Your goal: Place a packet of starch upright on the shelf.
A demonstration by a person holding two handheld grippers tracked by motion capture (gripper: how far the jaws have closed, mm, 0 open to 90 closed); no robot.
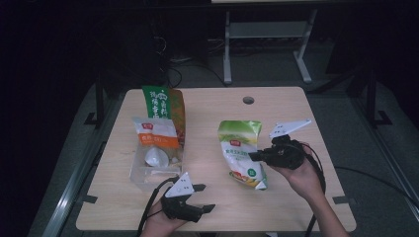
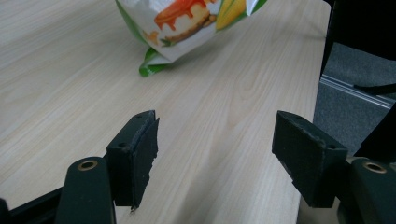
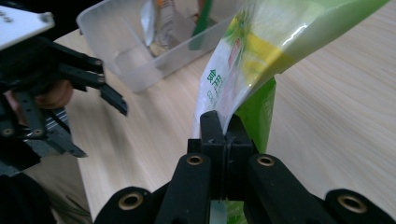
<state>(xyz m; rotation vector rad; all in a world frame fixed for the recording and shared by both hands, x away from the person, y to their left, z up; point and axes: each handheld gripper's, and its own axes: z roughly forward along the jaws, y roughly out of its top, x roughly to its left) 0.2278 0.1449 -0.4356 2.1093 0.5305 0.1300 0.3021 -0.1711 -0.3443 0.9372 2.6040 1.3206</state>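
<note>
A green and white snack bag (image 1: 240,143) sits lifted over the table's right half, its lower corner hanging down. My right gripper (image 1: 253,156) comes in from the right and is shut on the bag's side edge. In the right gripper view the two jaws (image 3: 226,133) press together on the thin edge of the bag (image 3: 261,51). My left gripper (image 1: 205,197) rests near the front edge with its jaws apart and nothing between them. In the left gripper view its jaws (image 2: 217,154) frame bare wood, with the bag's bottom corner (image 2: 187,23) farther off.
A clear plastic bin (image 1: 143,175) stands at the table's left, holding a green bag (image 1: 157,101) and an orange and white bag (image 1: 155,133). In the right gripper view the bin (image 3: 116,56) lies beyond the left gripper (image 3: 70,93). A cable hole (image 1: 248,100) is near the far edge.
</note>
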